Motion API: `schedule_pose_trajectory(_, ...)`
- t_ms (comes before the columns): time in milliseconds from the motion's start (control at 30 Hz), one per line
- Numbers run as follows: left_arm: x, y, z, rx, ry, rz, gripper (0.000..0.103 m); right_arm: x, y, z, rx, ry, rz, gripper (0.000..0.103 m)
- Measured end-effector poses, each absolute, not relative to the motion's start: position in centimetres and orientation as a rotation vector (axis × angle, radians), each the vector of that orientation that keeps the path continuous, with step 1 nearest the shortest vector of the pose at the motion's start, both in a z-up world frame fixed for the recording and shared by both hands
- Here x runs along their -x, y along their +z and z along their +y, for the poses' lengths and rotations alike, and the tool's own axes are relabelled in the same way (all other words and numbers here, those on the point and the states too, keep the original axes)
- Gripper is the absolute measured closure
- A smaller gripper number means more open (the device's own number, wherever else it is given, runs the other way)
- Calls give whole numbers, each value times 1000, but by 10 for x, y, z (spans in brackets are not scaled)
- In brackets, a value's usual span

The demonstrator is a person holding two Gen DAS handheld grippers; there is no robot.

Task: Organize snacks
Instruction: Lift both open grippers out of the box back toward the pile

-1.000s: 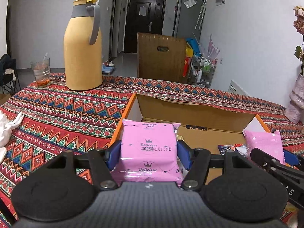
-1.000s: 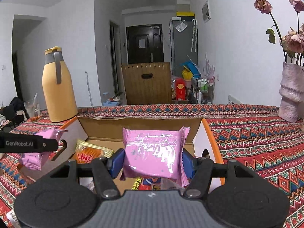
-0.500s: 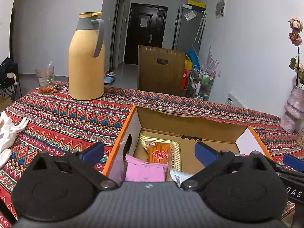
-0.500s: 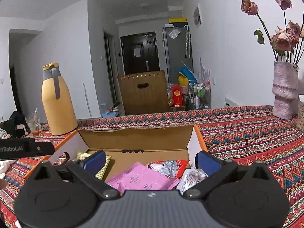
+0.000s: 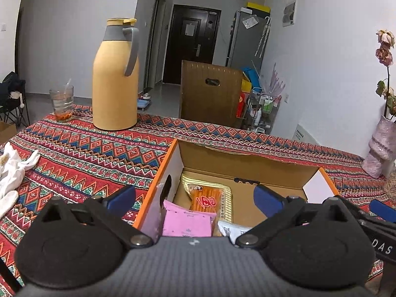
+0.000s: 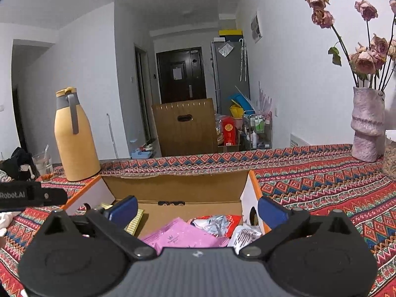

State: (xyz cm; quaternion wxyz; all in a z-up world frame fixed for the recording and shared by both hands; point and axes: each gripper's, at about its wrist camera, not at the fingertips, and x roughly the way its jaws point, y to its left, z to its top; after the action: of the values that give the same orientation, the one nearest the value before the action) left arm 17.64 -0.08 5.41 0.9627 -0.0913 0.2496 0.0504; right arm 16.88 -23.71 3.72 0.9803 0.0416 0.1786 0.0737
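Box [image 5: 247,165]: two pink packets [image 5: 188,224] [image 6: 183,235], one orange stick pack [image 5: 208,199]

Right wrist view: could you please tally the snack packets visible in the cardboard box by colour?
Pink packet: 1
Yellow packet: 1
Red-and-silver packet: 1
White packet: 1
Total: 4

You face one open cardboard box [image 5: 247,170] ahead of both grippers, holding two pink packets [image 5: 188,224] [image 6: 183,237] and one orange stick pack [image 5: 208,198]; beyond stand one yellow thermos [image 5: 115,79], one glass [image 5: 61,104], one vase [image 6: 366,123].
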Motion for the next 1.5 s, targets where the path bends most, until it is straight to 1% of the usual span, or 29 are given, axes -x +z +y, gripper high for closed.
schedule_pose_trajectory(300,-157,72,-1,197,101,503,0,-147,60,-239,-69,146,329,0)
schedule_pose_trajectory(600,-113,77,-5,183,95,511,0,-104,66,-243,-63,144,326,0)
schedule_pose_trajectory(1133,-48,57,-1,179,97,562,0,-31,42,-249,-105,147,395,0)
schedule_pose_trajectory(1500,-18,28,3,179,76,604,0,5,21,-244,-86,172,423,0)
